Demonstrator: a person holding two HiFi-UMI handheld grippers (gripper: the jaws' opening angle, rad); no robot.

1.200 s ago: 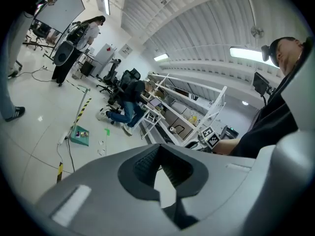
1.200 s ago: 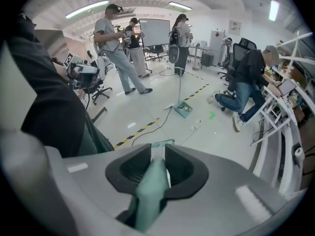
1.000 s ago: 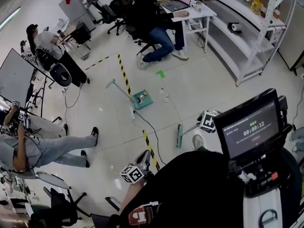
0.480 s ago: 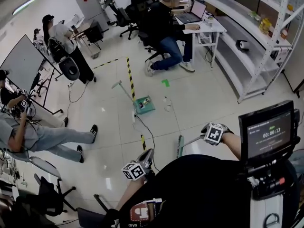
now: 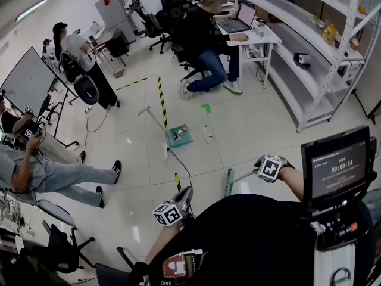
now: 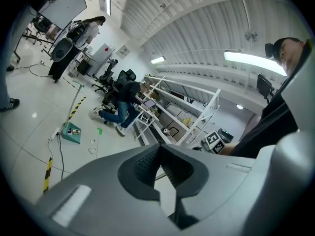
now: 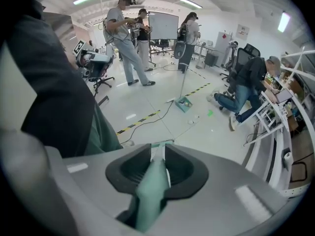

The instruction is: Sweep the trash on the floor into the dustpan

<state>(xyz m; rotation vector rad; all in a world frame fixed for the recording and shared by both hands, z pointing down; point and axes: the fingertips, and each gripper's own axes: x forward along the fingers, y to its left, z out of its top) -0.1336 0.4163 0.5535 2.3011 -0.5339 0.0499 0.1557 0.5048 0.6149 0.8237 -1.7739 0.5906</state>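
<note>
A green dustpan (image 5: 178, 137) with a long upright handle stands on the white floor beside the yellow-black tape line; it also shows in the gripper views (image 6: 72, 132) (image 7: 185, 103). Small white bits of trash (image 5: 208, 137) lie just right of it. The green broom head (image 5: 228, 182) rests on the floor close to me. My right gripper (image 5: 257, 167) is shut on the green broom handle (image 7: 156, 167). The left gripper (image 5: 184, 194) hangs low by my body, its jaws (image 6: 158, 154) shut with nothing between them.
A white cable (image 5: 186, 165) runs from the dustpan along the tape line (image 5: 162, 103). A green mark (image 5: 206, 108) is stuck on the floor. A seated person (image 5: 205, 37) works at a desk beyond. Metal shelving (image 5: 321, 58) fills the right. Other people and chairs stand at the left.
My head has turned, so the room sits a little differently in view. The right gripper with the broom handle has shifted slightly right and up. The dustpan and trash have not moved.
</note>
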